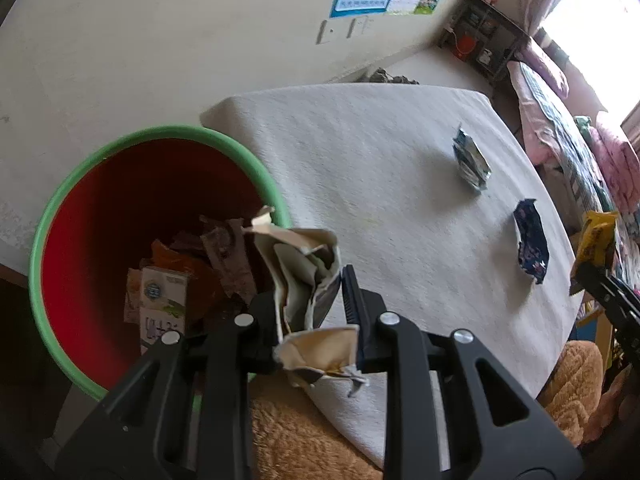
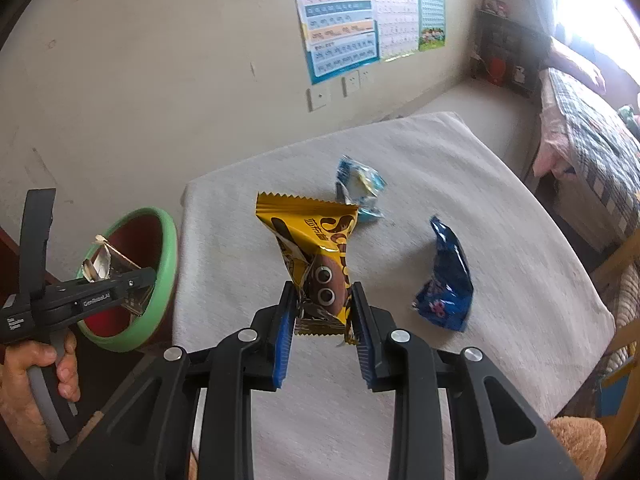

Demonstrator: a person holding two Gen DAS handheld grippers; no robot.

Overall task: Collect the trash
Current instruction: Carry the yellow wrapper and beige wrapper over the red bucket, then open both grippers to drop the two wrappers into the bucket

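So the left tool (image 1: 310, 300) is clamped on a crumpled carton (image 1: 304, 276), holding it right at the near rim of the bin (image 1: 60, 200), maybe just over the edge. From the right camera the carton looks to be above the bin's mouth, but from the left one part of it hangs back over the desk (image 1: 380, 152) side, so I can't say it's fully clear of the rim. If I were doing the drop, I'd push the tool a bit further in toward the middle of the bin before opening, and tip it downward so the carton slides off the pads and doesn't snag (crumpled cardboard loves to hang on one pad). Open wide, not halfway.

The right tool (image 2: 324, 308) is closed down on the lower end of a yellow wrapper (image 2: 312, 244), lifted off the desk and sticking up ahead of the fingers. It's well apart from the bin, which sits off to its left past the desk's corner, so that one goes second, once the left is out of the way.

Left on the desk: a dark blue wrapper (image 2: 444, 284) near the right tool, and a light blue wrapper (image 2: 360, 188) further back. Bin already has some junk in the bottom
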